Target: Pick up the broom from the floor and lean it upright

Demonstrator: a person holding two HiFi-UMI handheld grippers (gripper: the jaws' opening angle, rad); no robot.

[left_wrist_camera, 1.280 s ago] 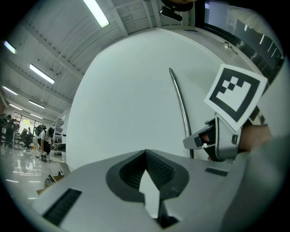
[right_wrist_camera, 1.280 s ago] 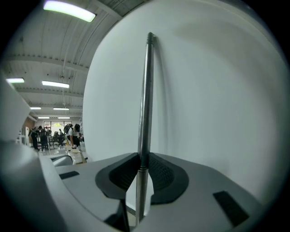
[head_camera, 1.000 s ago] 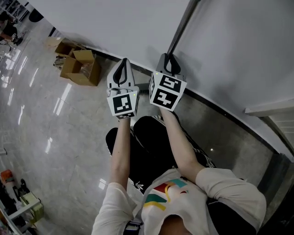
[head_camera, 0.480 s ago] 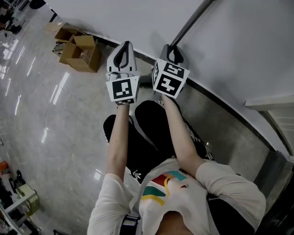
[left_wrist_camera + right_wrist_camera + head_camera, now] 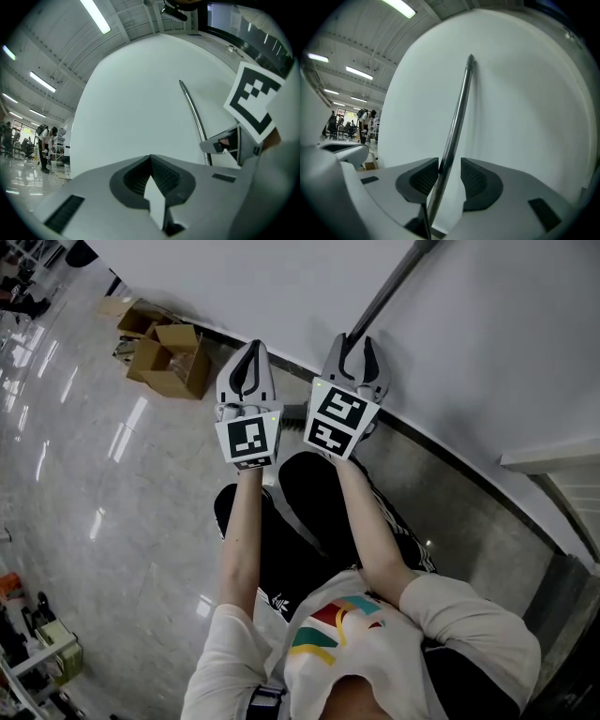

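The broom's metal handle [image 5: 391, 289] leans upright against the white wall [image 5: 487, 334], its top end resting on the wall in the right gripper view. The broom's head is hidden behind the grippers. My right gripper [image 5: 358, 339] is at the handle [image 5: 457, 119], and its jaws have just been opening. The handle runs between them beside the left pad, with a gap to the right pad. My left gripper [image 5: 251, 345] hangs just left of it, shut and empty [image 5: 151, 159]. From the left gripper view the handle [image 5: 192, 112] and the right gripper [image 5: 234, 140] show at the right.
Open cardboard boxes [image 5: 169, 357] stand on the glossy floor by the wall at the left. A dark baseboard strip [image 5: 450, 460] runs along the wall's foot. A white ledge [image 5: 553, 460] juts out at the right. A person [image 5: 47, 145] stands far off.
The right gripper's jaws have spread apart around the handle, which stays leaning on the wall. The left gripper has hardly moved.
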